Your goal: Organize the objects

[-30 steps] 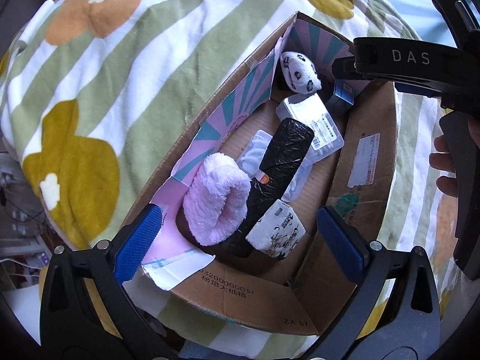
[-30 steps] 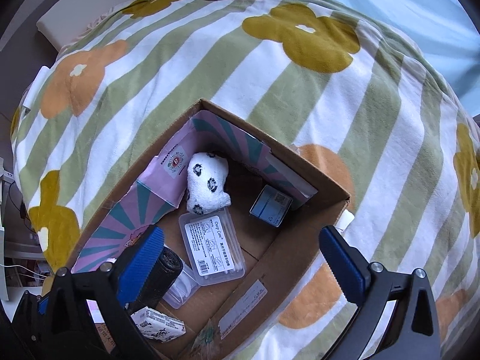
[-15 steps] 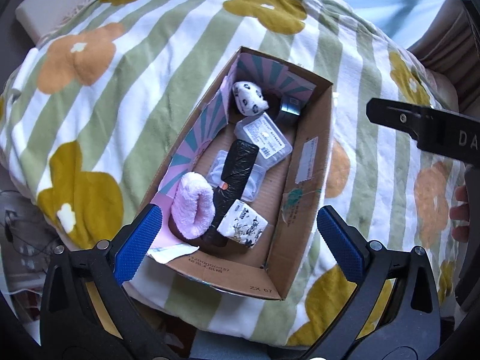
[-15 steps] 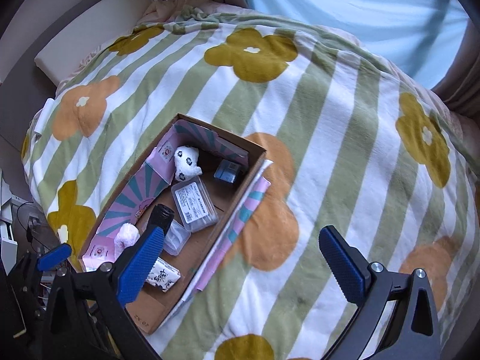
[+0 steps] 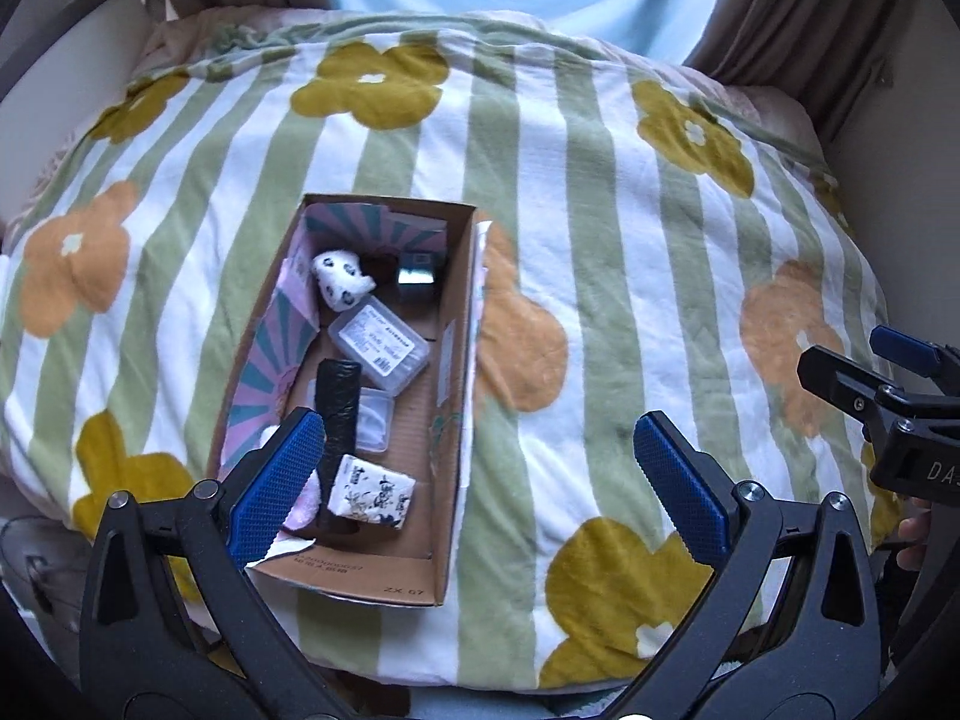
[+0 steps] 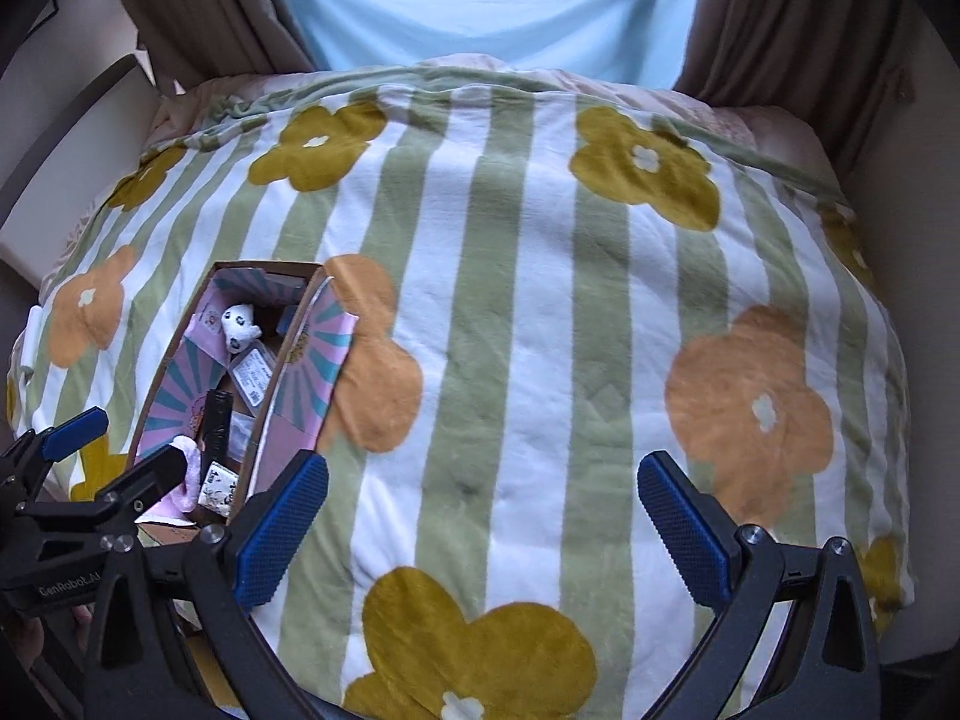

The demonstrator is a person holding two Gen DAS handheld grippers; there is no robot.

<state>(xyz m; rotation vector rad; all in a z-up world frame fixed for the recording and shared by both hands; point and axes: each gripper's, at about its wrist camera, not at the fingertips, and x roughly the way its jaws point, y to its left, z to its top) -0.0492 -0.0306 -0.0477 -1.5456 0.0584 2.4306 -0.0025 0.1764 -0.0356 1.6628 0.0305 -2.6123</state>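
Hovering wide open and empty over the blanket (image 5: 600, 252), both claws.

Left claw (image 5: 480, 480) gaping, gripping nothing, box (image 5: 456, 396) lying just ahead and left of its fingers; left pad (image 5: 276, 480) covering the pink plush (image 5: 303, 501) and part of the black roll (image 5: 339, 396). Sitting beyond: tissue pack (image 5: 372, 495), clear case (image 5: 379, 347), spotted toy (image 5: 342, 281), dark cube (image 5: 417, 276), its label unreadable. Right claw (image 6: 483, 525) spread over bare blanket, box (image 6: 282, 384) far to its left, contents mostly masked by the wall.

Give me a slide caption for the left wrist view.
Open left gripper above a cardboard box of small items on a floral striped blanket.
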